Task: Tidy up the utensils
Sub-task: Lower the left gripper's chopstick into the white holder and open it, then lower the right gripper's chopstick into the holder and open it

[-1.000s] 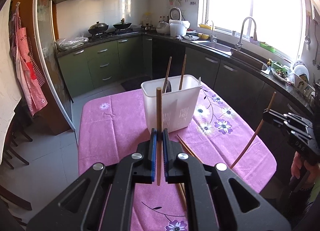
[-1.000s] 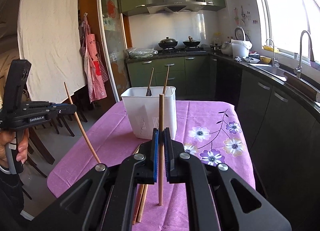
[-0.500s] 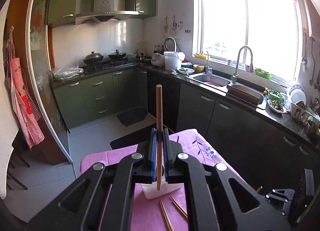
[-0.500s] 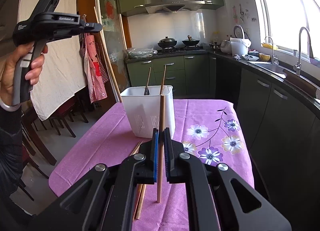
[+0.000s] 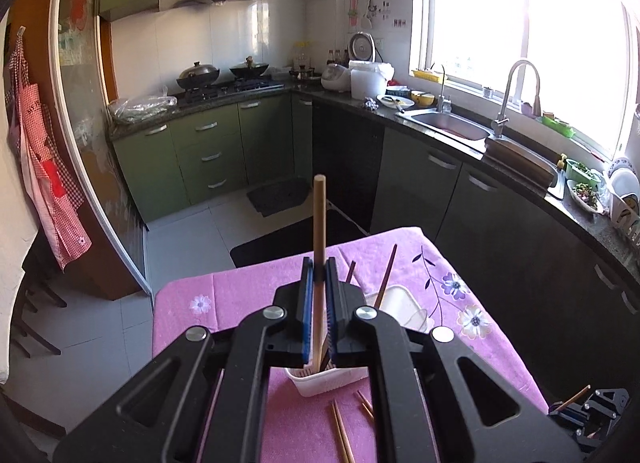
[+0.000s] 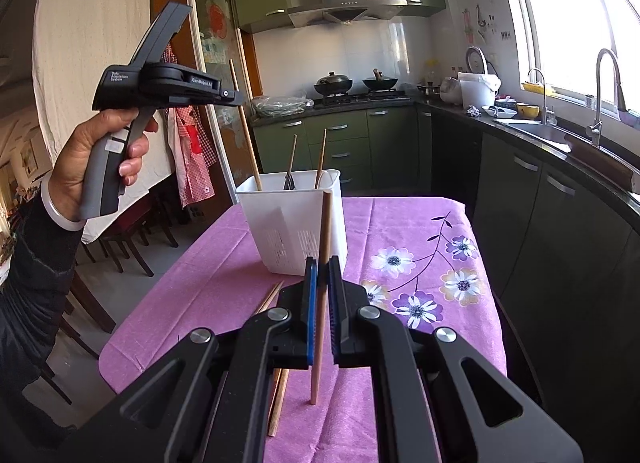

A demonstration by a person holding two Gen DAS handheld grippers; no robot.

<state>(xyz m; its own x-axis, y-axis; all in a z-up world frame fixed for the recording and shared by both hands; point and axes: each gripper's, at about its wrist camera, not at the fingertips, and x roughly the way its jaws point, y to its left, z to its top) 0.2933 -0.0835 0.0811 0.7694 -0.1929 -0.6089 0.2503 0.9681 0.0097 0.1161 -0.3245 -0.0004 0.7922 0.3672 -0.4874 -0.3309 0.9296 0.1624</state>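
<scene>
Purple cloth with printed flowers covers the table [image 6: 224,263], and green kitchen cabinets stand behind it.

Nearest in the right wrist view, the right gripper [image 6: 322,303] is closed on a wooden chopstick [image 6: 323,259]. The stick stands almost upright between the blue pads; its lower end is close to the cloth, but whether it touches cannot be told. Just left of it, loose chopsticks [image 6: 278,403] lie on the cloth, partly hidden under the black gripper body, so their number is not clear.

Behind them stands the white utensil basket [image 6: 294,231], with slots in its lower walls. Inside it are two wooden sticks and one dark utensil, whose head is too small to make out.

At the left, a hand [image 6: 94,161] in a dark sleeve holds the left gripper [image 6: 239,99] above the basket's left side. It is closed on a second chopstick [image 6: 245,127], which slopes down so that its lower end is inside the basket at the left rim.

In the left wrist view this gripper [image 5: 319,303] looks down on the same basket [image 5: 332,381], mostly hidden behind the black fingers. The held chopstick [image 5: 319,223] passes between the pads, and its lower end goes out of sight near the basket. More chopsticks lie on the cloth in front of the basket, cut off by the gripper. At the lower right corner the right gripper [image 5: 576,411] shows only partly.

Farther back are the stove with two pans [image 5: 222,73] and the sink [image 5: 448,125] under a very bright window, where details are washed out.
</scene>
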